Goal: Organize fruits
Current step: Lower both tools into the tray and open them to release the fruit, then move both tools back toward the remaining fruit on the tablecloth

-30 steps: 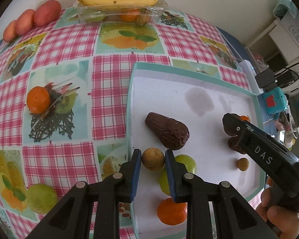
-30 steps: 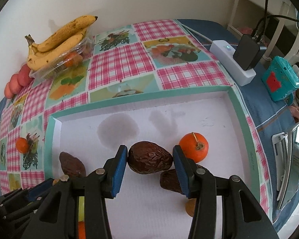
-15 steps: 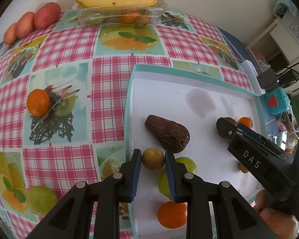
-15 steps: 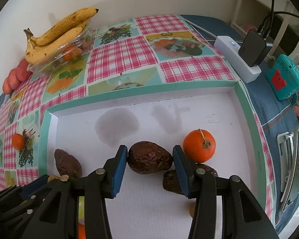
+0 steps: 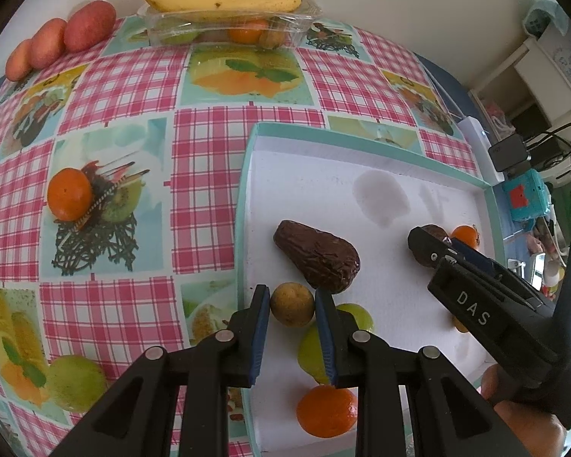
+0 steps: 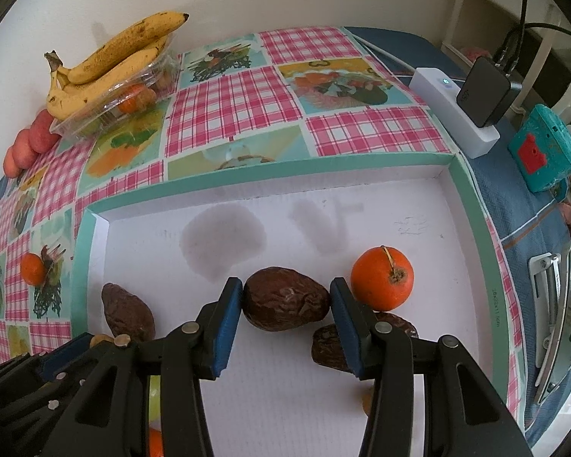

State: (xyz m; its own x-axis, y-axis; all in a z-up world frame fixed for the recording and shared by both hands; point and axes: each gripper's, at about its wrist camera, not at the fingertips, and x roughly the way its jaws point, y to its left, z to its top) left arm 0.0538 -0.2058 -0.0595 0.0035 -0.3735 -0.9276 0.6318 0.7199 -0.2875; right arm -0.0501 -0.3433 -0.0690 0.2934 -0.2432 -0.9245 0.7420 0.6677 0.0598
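Wrinkled brown fruit (image 6: 286, 299) clamped in right hand-held gripper (image 6: 286, 299); left hand-held gripper (image 5: 292, 304) pinches round tan fruit (image 5: 292, 304) (both smooth-skinned); either could squirt out, knocking orange (image 6: 382, 278) across tray (image 6: 270, 177).

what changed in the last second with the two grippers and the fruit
The right gripper carried its wrinkled dark brown avocado leftward, away from the stemmed orange. The left gripper stays clamped on the small tan round fruit; other fruit in the white tray unmoved.
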